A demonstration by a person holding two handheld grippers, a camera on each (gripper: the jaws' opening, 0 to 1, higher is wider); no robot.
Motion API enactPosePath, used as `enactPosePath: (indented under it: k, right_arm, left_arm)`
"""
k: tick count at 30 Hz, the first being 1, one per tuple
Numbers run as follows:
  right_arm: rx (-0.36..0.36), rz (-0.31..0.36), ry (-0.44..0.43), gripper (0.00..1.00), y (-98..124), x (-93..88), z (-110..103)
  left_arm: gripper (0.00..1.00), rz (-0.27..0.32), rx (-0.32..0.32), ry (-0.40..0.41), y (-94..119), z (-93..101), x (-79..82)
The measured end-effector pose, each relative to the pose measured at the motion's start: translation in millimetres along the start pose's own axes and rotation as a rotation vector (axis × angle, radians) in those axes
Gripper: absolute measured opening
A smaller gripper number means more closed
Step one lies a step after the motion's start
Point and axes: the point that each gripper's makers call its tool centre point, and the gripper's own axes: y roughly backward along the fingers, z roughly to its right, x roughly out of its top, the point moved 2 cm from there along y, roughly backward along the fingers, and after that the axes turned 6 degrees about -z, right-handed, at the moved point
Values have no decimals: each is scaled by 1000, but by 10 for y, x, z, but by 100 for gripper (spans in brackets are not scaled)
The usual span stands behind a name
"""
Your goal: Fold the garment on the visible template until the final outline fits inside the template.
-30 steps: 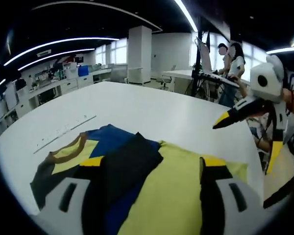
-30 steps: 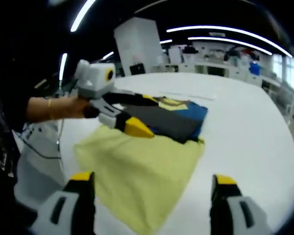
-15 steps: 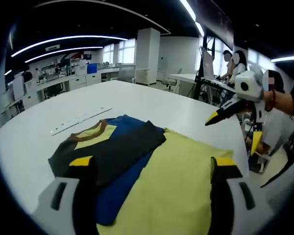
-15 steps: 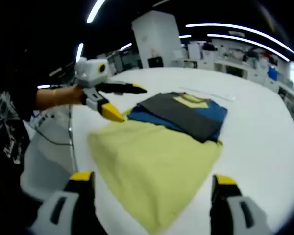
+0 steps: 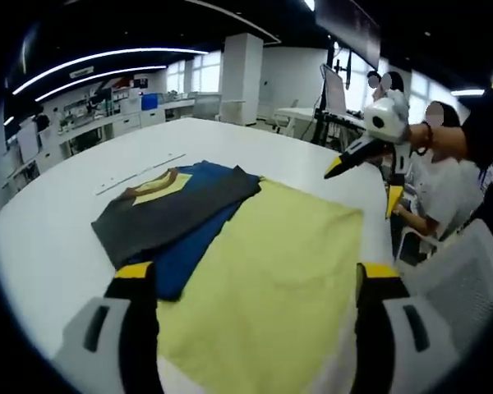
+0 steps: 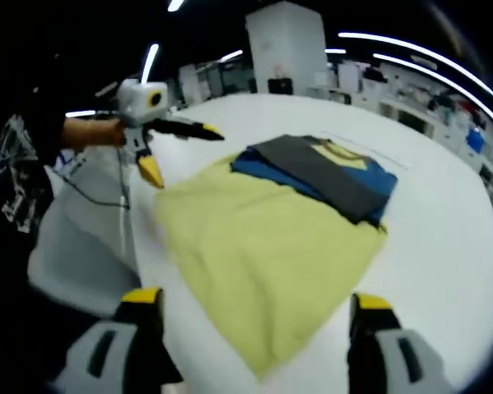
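Garment (image 5: 263, 271) lies flat on the white table (image 5: 57, 222), partly folded. Its yellow body spreads toward the near side in both views. The dark grey and blue upper part, with a brown-trimmed yellow collar (image 5: 158, 184), is folded over at the far left in the left gripper view and at the far right in the right gripper view (image 6: 329, 172).

Left gripper (image 5: 255, 283): jaws wide apart, nothing between them, held above the near edge of the yellow cloth. In the right gripper view it shows at the far left (image 6: 177, 148), jaws spread, off the cloth by the table's edge, held by a hand (image 6: 90, 131).

Right gripper (image 6: 251, 308): jaws wide apart, empty, above the near corner of the yellow cloth. In the left gripper view it sits at the far right (image 5: 361, 168), beyond the cloth's far right corner, jaws apart.

A pale strip (image 5: 140, 172) lies on the table just beyond the collar. People stand by a desk at the far right of the left gripper view.
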Motion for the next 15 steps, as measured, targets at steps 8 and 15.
enactPosePath:
  k: [8, 15]
  right_arm:
    - [-74, -24, 83, 77, -16, -117, -18]
    - [-97, -68, 101, 65, -54, -283, -11]
  left_arm:
    - [92, -48, 13, 35, 176, 40, -311]
    - [74, -76, 22, 16, 308, 5, -601]
